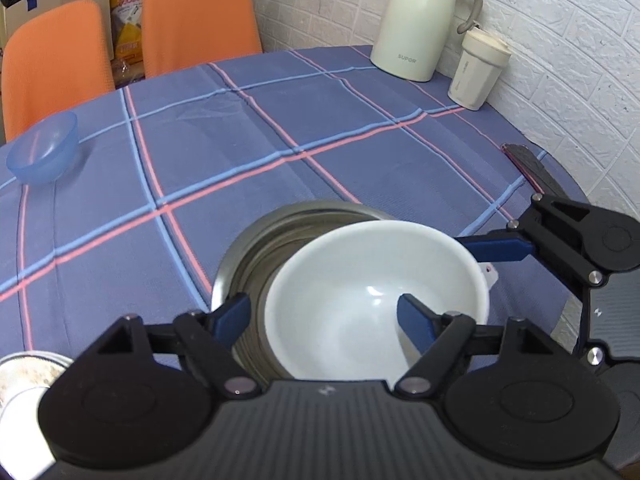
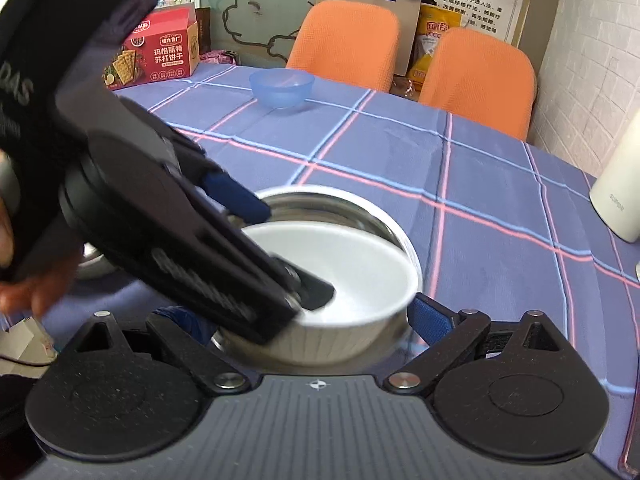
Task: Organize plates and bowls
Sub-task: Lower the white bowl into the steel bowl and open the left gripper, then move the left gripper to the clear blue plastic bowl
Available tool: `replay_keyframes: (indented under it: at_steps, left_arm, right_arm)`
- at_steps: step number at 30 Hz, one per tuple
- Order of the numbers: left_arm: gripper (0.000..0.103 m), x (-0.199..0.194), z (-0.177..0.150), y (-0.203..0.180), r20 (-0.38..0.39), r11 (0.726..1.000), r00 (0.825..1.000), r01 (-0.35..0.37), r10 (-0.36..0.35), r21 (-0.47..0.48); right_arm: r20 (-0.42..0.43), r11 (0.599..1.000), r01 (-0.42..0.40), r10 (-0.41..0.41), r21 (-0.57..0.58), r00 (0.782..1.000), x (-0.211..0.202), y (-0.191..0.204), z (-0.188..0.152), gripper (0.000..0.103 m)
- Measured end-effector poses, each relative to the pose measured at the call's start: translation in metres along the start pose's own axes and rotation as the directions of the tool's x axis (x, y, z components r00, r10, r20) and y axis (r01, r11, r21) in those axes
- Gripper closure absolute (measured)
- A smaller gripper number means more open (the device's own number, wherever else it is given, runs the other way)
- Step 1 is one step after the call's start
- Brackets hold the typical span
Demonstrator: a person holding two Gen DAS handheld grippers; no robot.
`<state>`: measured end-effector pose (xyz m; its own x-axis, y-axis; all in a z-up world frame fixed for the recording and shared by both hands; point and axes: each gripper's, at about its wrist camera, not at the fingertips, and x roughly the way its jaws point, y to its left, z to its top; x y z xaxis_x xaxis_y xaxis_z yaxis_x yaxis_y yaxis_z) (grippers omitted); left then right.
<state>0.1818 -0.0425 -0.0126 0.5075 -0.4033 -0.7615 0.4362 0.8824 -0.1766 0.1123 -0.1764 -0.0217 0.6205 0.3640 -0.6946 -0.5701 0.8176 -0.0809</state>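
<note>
The white bowl point(image 1: 376, 300) sits tilted inside the steel bowl point(image 1: 256, 248), its rim leaning toward the right side of the metal one, and both rest on the blue plaid tablecloth point(image 1: 240, 152) near the table's front edge. The left gripper point(image 1: 324, 320) reaches over them with its blue-padded fingers point(image 1: 416, 320) spread wide — one pad lies inside the white bowl against its wall, the other sits outside over the steel rim, so the white bowl's near wall stands between them without being squeezed. In the right wrist view the left gripper point(image 2: 288, 252) crosses the frame from the upper left, its tip dipped into the white bowl point(image 2: 360, 280). The right gripper point(image 1: 496, 246) comes in from the right with one blue finger point(image 2: 430, 318) just beside the white bowl's outer rim; its other finger is hidden behind the left tool, so whether it grips anything cannot be told. A translucent blue bowl point(image 2: 282, 88) stands well apart on the far side of the table, near two orange chairs point(image 2: 476, 80). A cream thermal jug point(image 1: 420, 20) and a white cup point(image 1: 476, 70) stand by the brick-patterned wall — a red biscuit box point(image 2: 160, 48) sits at the far left corner.
</note>
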Motion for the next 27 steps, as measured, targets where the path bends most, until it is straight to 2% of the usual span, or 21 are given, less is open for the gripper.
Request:
replay_keyframes:
  at_steps: [5, 9, 14, 16, 22, 27]
  left_arm:
    - [0.017, -0.015, -0.003, 0.003, 0.024, 1.000, 1.000, 0.006, -0.005, -0.001]
    - [0.017, -0.027, -0.004, 0.005, 0.056, 1.000, 0.998, -0.026, 0.025, 0.002]
    - [0.017, -0.030, -0.005, 0.011, 0.053, 0.999, 0.998, -0.020, 0.022, -0.030]
    - [0.017, -0.032, -0.007, 0.012, 0.055, 0.999, 0.998, -0.028, 0.030, -0.031]
    - [0.017, -0.033, -0.008, 0.016, 0.060, 0.999, 0.998, -0.030, 0.032, -0.043]
    - [0.017, -0.036, -0.006, 0.018, 0.066, 0.999, 0.997, -0.035, 0.037, -0.042]
  right_arm:
    - [0.003, 0.999, 0.010, -0.010, 0.031, 1.000, -0.018, -0.005, -0.016, 0.018]
    - [0.030, 0.999, 0.012, -0.013, 0.036, 0.999, -0.034, -0.001, -0.027, 0.018]
    - [0.141, 0.993, 0.005, -0.022, 0.118, 0.990, -0.052, -0.010, -0.023, 0.017]
    - [0.161, 0.989, 0.008, -0.032, 0.150, 0.986, -0.051, -0.017, -0.021, 0.017]
    - [0.058, 0.969, 0.007, -0.022, 0.249, 0.998, -0.019, -0.039, -0.030, 0.017]
    - [0.120, 0.967, -0.006, -0.026, 0.256, 0.992, -0.037, -0.039, -0.028, 0.017]
